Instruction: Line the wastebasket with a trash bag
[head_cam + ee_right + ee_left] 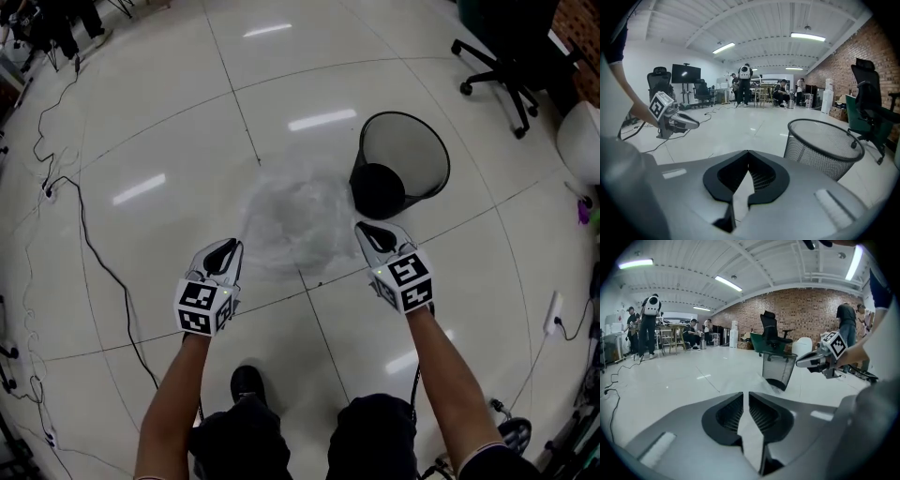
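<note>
The clear trash bag (pixel 295 220) lies crumpled on the floor beside the upright mesh wastebasket (pixel 424 169). Left hand-held gripper (pixel 226 249) – jaws slightly apart, empty; right hand-held gripper (pixel 367 232) – closed, empty.

The thin clear plastic trash bag (pixel 298 225) shows so faintly against the glossy white floor (pixel 169 122) that its edges cannot be traced. The base of the black mesh wastebasket (pixel 824 145) is hidden behind the grey body of the right gripper (pixel 748 153). The top edge cuts off a black wheeled office chair (pixel 497 70).

Grey left gripper (pixel 228 246), right gripper (pixel 364 228); dark trousers (pixel 375 433), black shoe (pixel 247 382)
</note>
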`<state>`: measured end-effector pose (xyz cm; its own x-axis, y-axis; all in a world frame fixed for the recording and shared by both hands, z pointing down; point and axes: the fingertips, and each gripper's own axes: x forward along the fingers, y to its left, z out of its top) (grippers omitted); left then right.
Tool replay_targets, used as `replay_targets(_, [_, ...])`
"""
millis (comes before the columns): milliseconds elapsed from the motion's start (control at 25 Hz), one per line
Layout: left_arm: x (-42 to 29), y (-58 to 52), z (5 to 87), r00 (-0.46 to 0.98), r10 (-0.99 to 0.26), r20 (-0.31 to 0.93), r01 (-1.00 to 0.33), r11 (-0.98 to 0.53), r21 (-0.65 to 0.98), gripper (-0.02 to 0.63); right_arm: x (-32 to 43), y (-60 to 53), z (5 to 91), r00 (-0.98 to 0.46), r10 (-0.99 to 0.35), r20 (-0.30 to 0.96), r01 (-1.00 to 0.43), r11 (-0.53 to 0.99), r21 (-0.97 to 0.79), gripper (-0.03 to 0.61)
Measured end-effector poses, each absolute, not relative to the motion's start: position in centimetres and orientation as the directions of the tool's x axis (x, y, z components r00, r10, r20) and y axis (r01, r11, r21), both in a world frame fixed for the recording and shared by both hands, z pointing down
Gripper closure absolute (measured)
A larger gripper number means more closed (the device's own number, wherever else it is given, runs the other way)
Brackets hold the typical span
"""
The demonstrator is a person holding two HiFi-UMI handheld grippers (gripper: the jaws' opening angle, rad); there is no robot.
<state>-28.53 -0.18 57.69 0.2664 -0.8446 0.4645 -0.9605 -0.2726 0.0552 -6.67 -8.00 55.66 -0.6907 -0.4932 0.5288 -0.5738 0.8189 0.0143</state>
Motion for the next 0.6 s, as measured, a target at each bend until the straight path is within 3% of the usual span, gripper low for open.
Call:
replay_targets(160, [-30.5, 0.9, 62.7, 0.239, -0.821, 0.518, -0.967, -0.252, 0.047, 0.541, -6.6, -7.7, 60.1, -0.698, -0.427, 0.575, -0.548, 0.836, -0.044, 0.572])
replay_targets(400, [-31.5, 1.9, 69.4, 0.233, -0.759, 0.608, -0.962, -0.271, 0.030, 0.427, -6.0, -7.4, 63.7, -0.706, -0.372, 0.602, -0.518, 0.852, -0.081, 0.543])
replay_targets(600, [-32.3, 1.1, 73.4, 0.211, -0.712, 0.670, -0.958, -0.287, -0.003, 0.383, -6.0, -8.0, 65.1, -0.699, -0.358, 0.618, -0.499, 0.864, -0.064, 0.535])
